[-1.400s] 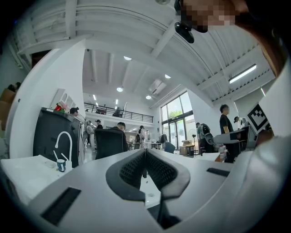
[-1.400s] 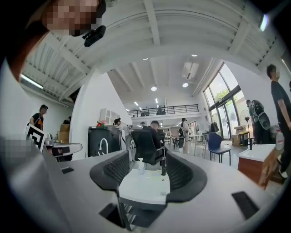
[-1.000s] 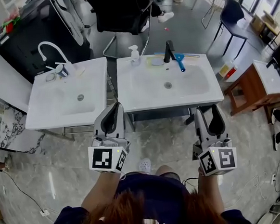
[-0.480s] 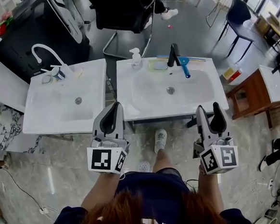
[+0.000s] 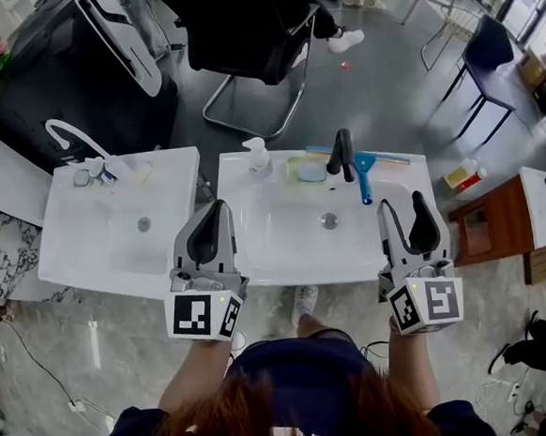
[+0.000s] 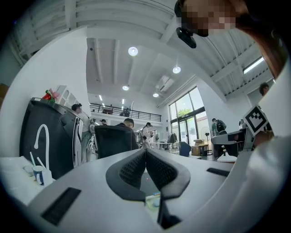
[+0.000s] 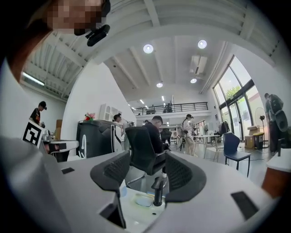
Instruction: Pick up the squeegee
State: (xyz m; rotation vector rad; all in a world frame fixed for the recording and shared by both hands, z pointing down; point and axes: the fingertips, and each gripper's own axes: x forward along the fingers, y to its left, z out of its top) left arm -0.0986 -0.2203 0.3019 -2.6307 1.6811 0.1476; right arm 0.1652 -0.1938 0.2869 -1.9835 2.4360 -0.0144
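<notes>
The blue squeegee (image 5: 362,174) lies on the back rim of the right sink (image 5: 257,251), just right of the black faucet (image 5: 343,152), with its handle pointing toward the basin. My left gripper (image 5: 215,213) is shut and empty over the sink's front left edge; its jaws meet at the tip in the left gripper view (image 6: 145,153). Over the front right edge my right gripper (image 5: 403,208) is open and holds nothing. In the right gripper view (image 7: 148,160) the faucet (image 7: 158,189) stands between the jaws, and the squeegee is hidden there.
A soap dispenser (image 5: 257,155) and a green sponge (image 5: 309,170) sit left of the faucet. A second sink (image 5: 69,261) with a white faucet (image 5: 67,134) is at the left. A wooden side table (image 5: 490,228) stands at the right, an office chair (image 5: 240,32) behind the sinks.
The person has stepped toward the sinks, so both grippers now hang over the right sink's front edge instead of the floor. Neither gripper's state has changed.
</notes>
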